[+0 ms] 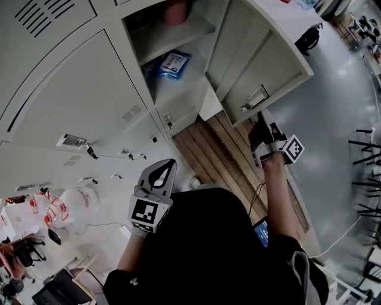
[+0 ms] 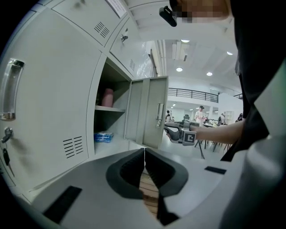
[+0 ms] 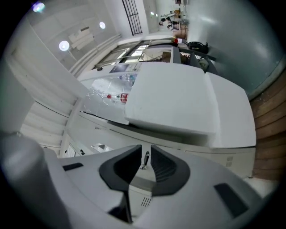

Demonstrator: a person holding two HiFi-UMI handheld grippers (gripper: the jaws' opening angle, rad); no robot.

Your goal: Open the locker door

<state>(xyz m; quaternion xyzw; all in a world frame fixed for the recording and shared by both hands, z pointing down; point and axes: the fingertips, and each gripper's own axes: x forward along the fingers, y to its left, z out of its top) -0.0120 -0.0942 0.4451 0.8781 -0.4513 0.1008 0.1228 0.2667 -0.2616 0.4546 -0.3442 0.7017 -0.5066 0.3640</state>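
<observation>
The grey locker door (image 1: 262,59) stands swung wide open, with its handle (image 1: 257,97) and a key (image 1: 244,108) near its free edge. My right gripper (image 1: 260,119) hovers just below that handle, apart from it. Its jaws are closed to a thin slit with nothing between them. In the right gripper view the key (image 3: 146,157) shows beyond the right gripper (image 3: 145,148). My left gripper (image 1: 168,162) is shut and empty, held low in front of the closed lockers. The left gripper (image 2: 144,151) faces the open compartment, and the right gripper (image 2: 169,130) shows beside the door (image 2: 149,112).
Inside the open locker lie a blue packet (image 1: 172,62) and, on the shelf, a pink bottle (image 1: 177,11). Closed locker doors (image 1: 77,89) fill the left. A wooden floor strip (image 1: 208,149) runs below the door. Chairs (image 1: 366,155) stand at the right.
</observation>
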